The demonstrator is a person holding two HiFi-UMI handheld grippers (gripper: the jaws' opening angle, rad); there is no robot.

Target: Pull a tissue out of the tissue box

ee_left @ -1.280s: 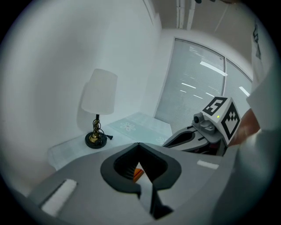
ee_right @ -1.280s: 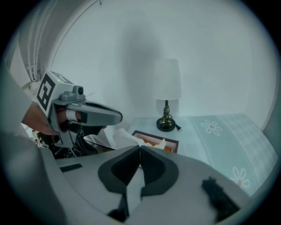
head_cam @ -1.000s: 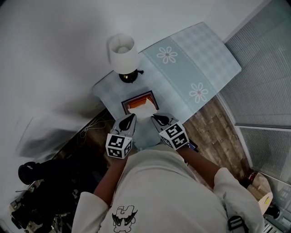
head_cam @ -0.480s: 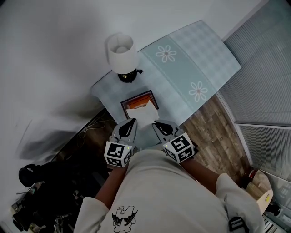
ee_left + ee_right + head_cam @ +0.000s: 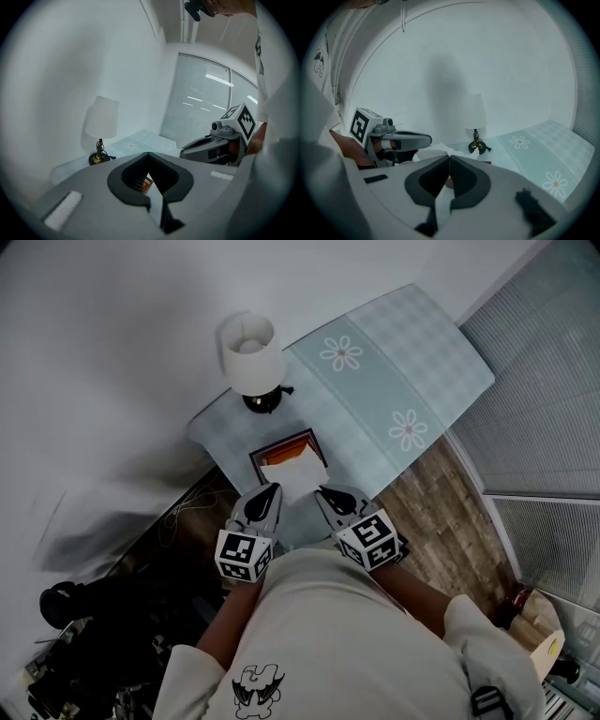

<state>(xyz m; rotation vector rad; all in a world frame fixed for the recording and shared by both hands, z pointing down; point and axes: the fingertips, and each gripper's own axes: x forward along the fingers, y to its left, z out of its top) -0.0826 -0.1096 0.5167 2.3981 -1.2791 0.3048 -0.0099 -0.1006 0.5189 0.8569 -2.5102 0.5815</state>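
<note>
Tissue box (image 5: 298, 440) sits on nightstand (image 5: 211, 423), near lamp (image 5: 251, 352). Right gripper (image 5: 323, 491) jaws pressed together, pinching near edge of white tissue (image 5: 292, 474) that trails out of box. Left gripper (image 5: 272, 489) jaws pressed together too, nothing pinched, tips just beside box.

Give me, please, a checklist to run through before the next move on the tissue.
1. Tissue sticking out of box: ok.
2. Right gripper shut: ok.
3. Tissue pinched by it: cannot tell.
4. Left gripper shut, holding nothing: ok.
5. Left gripper touching box: cannot tell.
6. Lamp apart from box: ok.
</note>
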